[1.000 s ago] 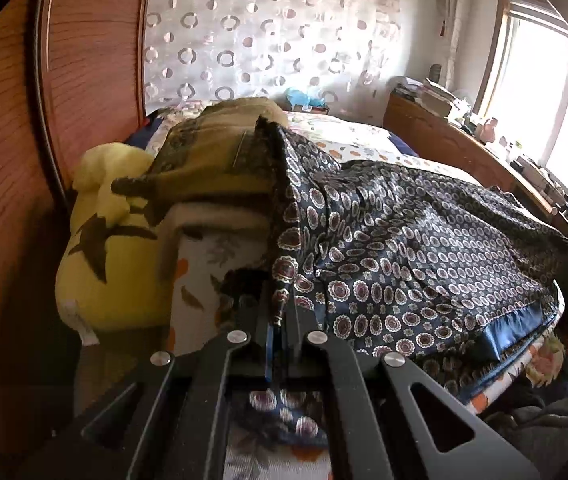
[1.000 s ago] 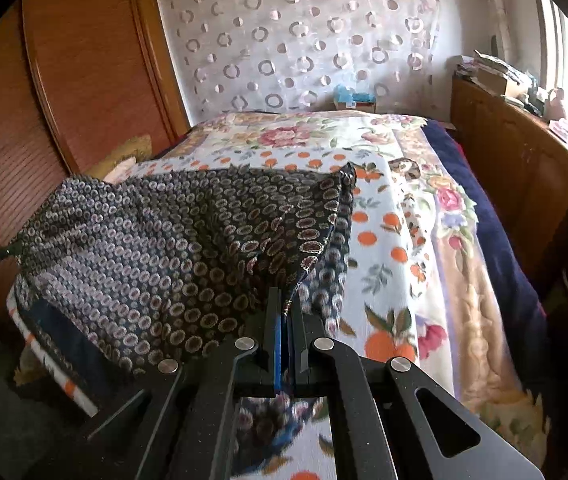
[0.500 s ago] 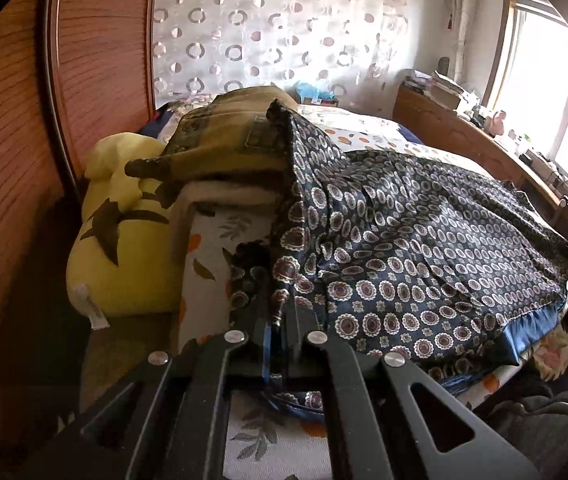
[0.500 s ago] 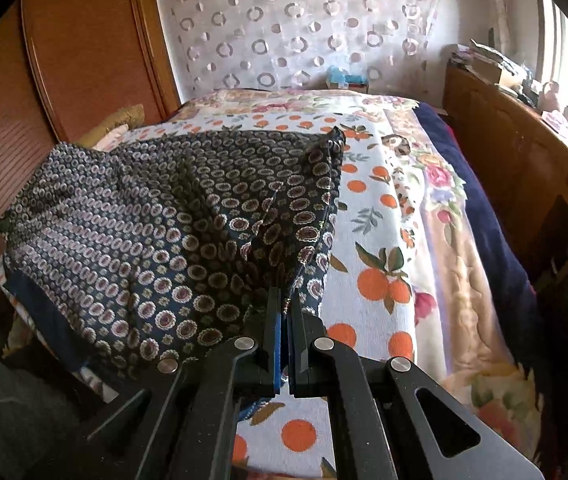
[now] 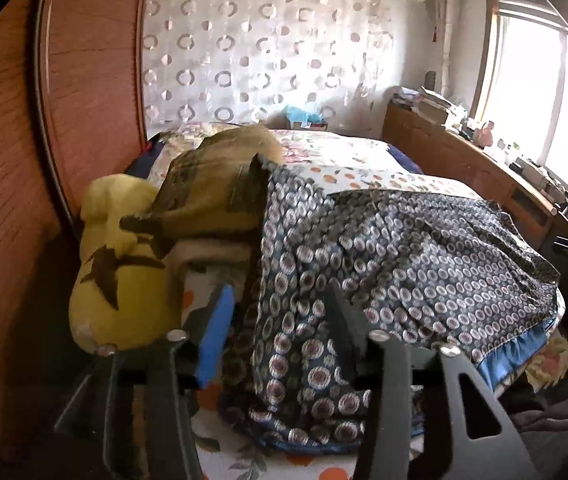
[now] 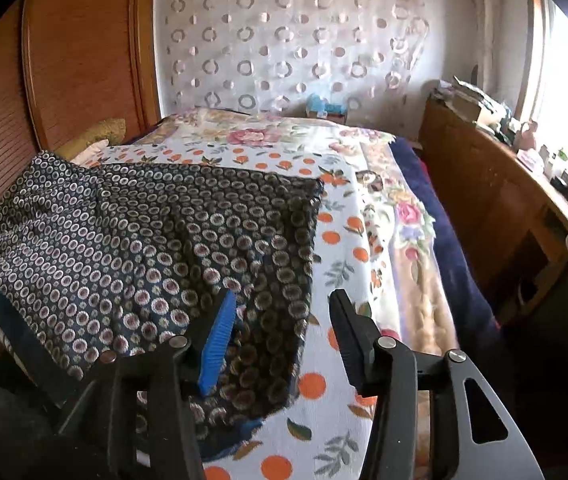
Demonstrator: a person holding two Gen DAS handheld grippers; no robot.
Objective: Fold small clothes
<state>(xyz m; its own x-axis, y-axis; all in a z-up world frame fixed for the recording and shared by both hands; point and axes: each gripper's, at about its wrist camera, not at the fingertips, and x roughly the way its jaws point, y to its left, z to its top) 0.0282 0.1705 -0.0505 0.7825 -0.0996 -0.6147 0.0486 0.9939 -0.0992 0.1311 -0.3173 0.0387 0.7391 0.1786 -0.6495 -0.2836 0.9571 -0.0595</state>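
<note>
A dark blue garment with a ring pattern (image 5: 404,256) (image 6: 132,240) lies spread across the near end of the bed. My left gripper (image 5: 280,312) hangs over its left corner; its jaws are opening and the cloth lies loose between them, free of the pads. My right gripper (image 6: 280,312) hangs over the garment's right edge; its jaws are opening too, and the cloth lies below them, not pinched. The garment's blue hem (image 5: 512,356) droops over the bed's front edge.
The bed wears a floral sheet with oranges (image 6: 344,240). A yellow pillow (image 5: 120,264) and an olive folded cloth (image 5: 212,188) are stacked by the wooden headboard (image 5: 12,200). A wooden cabinet (image 6: 496,200) with clutter runs along the window side.
Both grippers were shut on the garment's corners, holding it taut; now both jaws stand apart and the cloth has dropped slack onto the bed.
</note>
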